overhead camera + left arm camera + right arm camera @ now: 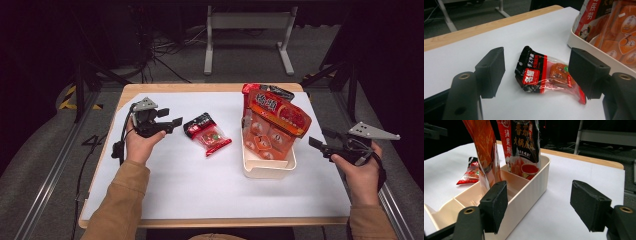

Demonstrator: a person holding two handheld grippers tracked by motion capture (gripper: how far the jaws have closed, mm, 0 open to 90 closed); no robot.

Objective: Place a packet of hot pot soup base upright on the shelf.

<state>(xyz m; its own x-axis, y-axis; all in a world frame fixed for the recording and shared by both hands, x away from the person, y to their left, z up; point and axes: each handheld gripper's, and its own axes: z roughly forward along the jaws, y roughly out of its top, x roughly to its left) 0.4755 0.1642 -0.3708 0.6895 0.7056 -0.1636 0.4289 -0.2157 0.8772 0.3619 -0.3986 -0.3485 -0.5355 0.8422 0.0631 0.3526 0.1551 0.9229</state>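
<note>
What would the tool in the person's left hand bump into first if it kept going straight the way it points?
Most likely the small snack packet lying flat on the white table. The left tool is open and aimed at it; the packet shows between its jaws, though depth is hard to judge.

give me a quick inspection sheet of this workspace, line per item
surface: white sheet on a wood-edged table.
job's things: small red and black snack packet lying flat, apart from the cream bin; two orange and red bags stand upright in the bin.
clutter: nothing seen.
grippers: left gripper open, aimed at the snack packet, not touching it; right gripper open and empty, beside the bin's right side.
cables: one trails from the left gripper; a bundle lies on the floor behind the table.
surroundings: dark room, grey metal stand behind, floor rails at both sides.
</note>
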